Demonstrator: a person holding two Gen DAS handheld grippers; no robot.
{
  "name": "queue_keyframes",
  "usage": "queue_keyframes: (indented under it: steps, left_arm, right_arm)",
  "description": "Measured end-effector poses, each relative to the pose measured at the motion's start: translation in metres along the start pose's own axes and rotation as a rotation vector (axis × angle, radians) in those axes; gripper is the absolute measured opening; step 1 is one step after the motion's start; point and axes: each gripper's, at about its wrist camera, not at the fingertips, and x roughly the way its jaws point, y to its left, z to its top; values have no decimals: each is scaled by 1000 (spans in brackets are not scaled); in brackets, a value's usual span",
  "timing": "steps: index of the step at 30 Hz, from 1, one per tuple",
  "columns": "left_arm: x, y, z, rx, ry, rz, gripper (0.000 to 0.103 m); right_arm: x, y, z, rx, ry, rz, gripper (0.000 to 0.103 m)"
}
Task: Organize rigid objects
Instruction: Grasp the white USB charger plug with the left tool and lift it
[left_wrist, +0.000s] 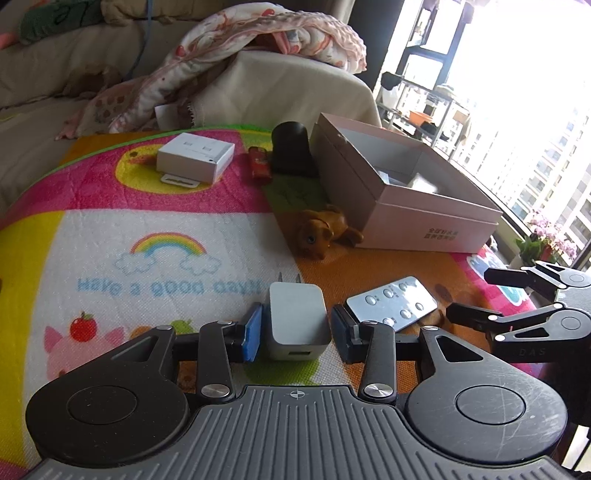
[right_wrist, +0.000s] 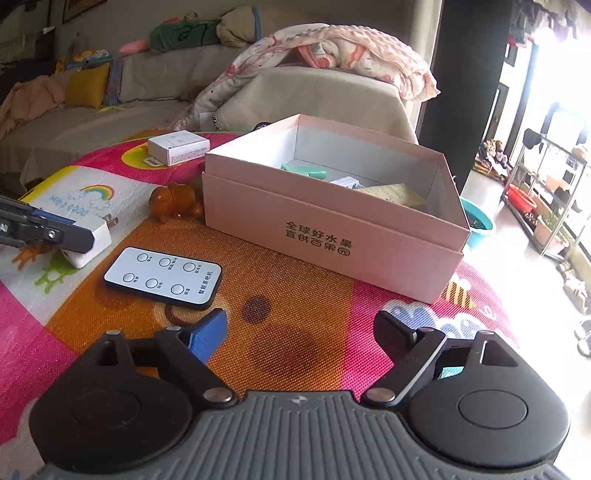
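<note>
Tidying is at the pick-up stage: the white charger (left_wrist: 297, 314) sits on the colourful mat (right_wrist: 306, 295) covering the desk, well to the left of the pink box (right_wrist: 332, 240), and the left gripper (left_wrist: 297, 326) has its blue-padded fingers (left_wrist: 253, 332) closed against the charger's two sides. I cannot tell whether it has left the mat. Farther back on the box's left lie a small white carton (right_wrist: 177, 147), a red lighter-like item (left_wrist: 258, 162) and a black cylinder (left_wrist: 290, 147), the cylinder just beside the box's far corner. A brown toy dog (right_wrist: 173, 201) lies against the box's left wall, and a flat white remote (right_wrist: 162, 277) rests in front of the box, to its left. The right gripper (right_wrist: 303, 332) hovers before the box with its fingers spread wide and nothing between them. The lidless box already holds a mint-green item (right_wrist: 303, 170), a small white piece (right_wrist: 345, 182) and a yellowish packet (right_wrist: 391, 195). The next move probably calls for carrying the charger right, over the box's near wall, and releasing it in a free spot.
</note>
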Motion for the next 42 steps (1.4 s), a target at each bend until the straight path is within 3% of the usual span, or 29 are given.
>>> queue_keyframes:
  steps: [2, 6, 13, 17, 21, 25, 26, 27, 32, 39, 42]
  left_arm:
    - [2, -6, -2, 24, -18, 25, 43]
    - [4, -11, -6, 59, -36, 43, 44]
    - [1, -21, -16, 149, -51, 77, 44]
    - [-1, -6, -16, 55, -69, 38, 38]
    - [-5, 12, -17, -56, -90, -34, 38]
    - [-6, 19, -18, -106, -100, -64, 38]
    - [-6, 17, -18, -103, -100, -60, 38]
    - [-7, 13, -19, -85, -99, -43, 38]
    - [-3, -11, -18, 39, -79, 58, 39]
    - [1, -27, -17, 91, -72, 140, 37]
    - [-4, -37, -21, 167, -85, 127, 37]
  right_arm:
    - [1, -4, 0, 53, 23, 42, 87]
    - [6, 1, 0, 86, 58, 92, 103]
    - [7, 10, 3, 83, 77, 63, 103]
    - [2, 33, 4, 50, 68, 144, 103]
    - [7, 62, 12, 2, 55, 168, 101]
    - [20, 70, 24, 21, 48, 160, 99]
    - [20, 69, 26, 33, 43, 152, 93]
    - [19, 68, 26, 37, 35, 148, 87]
    - [1, 56, 19, 5, 3, 99, 87]
    - [-30, 20, -6, 20, -2, 47, 87]
    - [-38, 9, -11, 34, -9, 30, 87]
